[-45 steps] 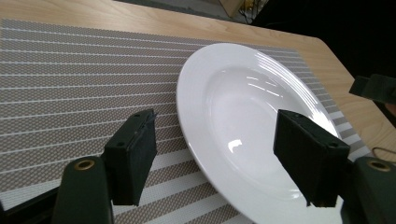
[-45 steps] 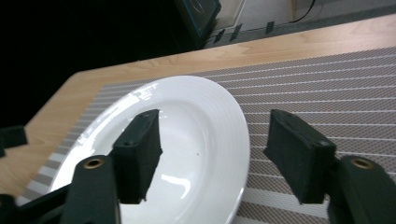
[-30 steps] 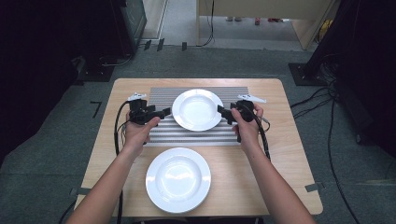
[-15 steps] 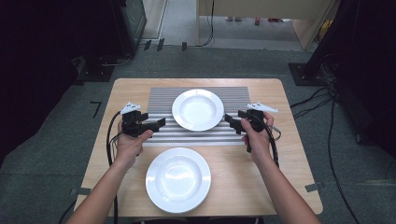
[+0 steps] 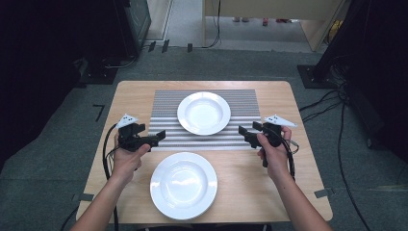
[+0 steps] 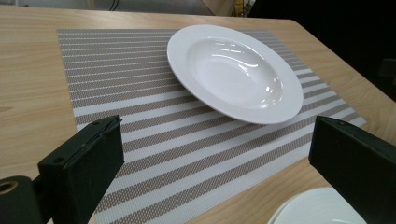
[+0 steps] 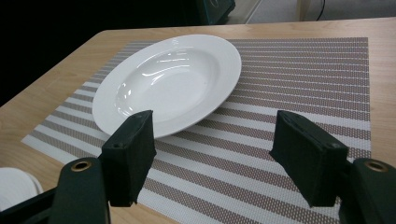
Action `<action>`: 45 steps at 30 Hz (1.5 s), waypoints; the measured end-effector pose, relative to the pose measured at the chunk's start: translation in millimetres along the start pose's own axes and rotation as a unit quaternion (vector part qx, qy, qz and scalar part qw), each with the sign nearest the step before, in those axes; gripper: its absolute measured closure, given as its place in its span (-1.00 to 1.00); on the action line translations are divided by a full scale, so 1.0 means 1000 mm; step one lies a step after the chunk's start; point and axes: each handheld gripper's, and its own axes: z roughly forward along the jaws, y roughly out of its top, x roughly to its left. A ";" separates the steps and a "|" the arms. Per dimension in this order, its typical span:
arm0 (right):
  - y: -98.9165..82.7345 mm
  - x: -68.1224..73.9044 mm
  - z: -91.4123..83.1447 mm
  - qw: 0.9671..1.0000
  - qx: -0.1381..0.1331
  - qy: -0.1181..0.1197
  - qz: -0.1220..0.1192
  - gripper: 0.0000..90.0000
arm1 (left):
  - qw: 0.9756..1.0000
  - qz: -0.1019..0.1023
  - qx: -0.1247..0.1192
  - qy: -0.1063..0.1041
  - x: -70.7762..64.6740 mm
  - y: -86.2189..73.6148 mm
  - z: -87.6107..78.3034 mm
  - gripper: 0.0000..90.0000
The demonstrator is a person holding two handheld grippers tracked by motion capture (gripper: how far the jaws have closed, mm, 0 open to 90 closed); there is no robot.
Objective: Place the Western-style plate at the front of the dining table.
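A white deep plate (image 5: 204,112) rests on a striped placemat (image 5: 163,103) at the middle of the wooden table. My left gripper (image 5: 161,136) hovers over the mat's front left corner, pointing right. Its jaws have just been opening and stand wide apart with nothing between them. In the left gripper view the gripper (image 6: 219,154) frames mat, with the deep plate (image 6: 233,72) beyond. My right gripper (image 5: 243,132) sits off the mat's front right corner, open and empty. In the right gripper view the gripper (image 7: 215,149) is short of the plate (image 7: 168,84).
A second white plate (image 5: 183,185) lies on bare wood near the table's front edge, between the two forearms. Its rim shows in the left gripper view (image 6: 322,210) and the right gripper view (image 7: 14,186). Cables trail from both grippers. Dark equipment stands around the table.
Both grippers have drawn away from the deep plate's sides, outward and toward the table's front. The plate has stayed on the mat.
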 end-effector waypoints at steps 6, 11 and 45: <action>-0.011 -0.004 -0.014 1.000 0.002 -0.001 -0.004 -0.34 | 1.000 0.009 0.003 0.001 -0.003 -0.011 -0.009 -0.92; -0.018 -0.011 -0.026 1.000 0.000 -0.008 -0.005 -0.34 | 1.000 0.006 0.002 0.008 -0.001 -0.021 -0.015 -0.92; -0.078 -0.069 -0.088 0.997 0.031 -0.067 0.026 -0.44 | 0.998 -0.036 0.032 0.035 0.025 -0.083 -0.052 -0.93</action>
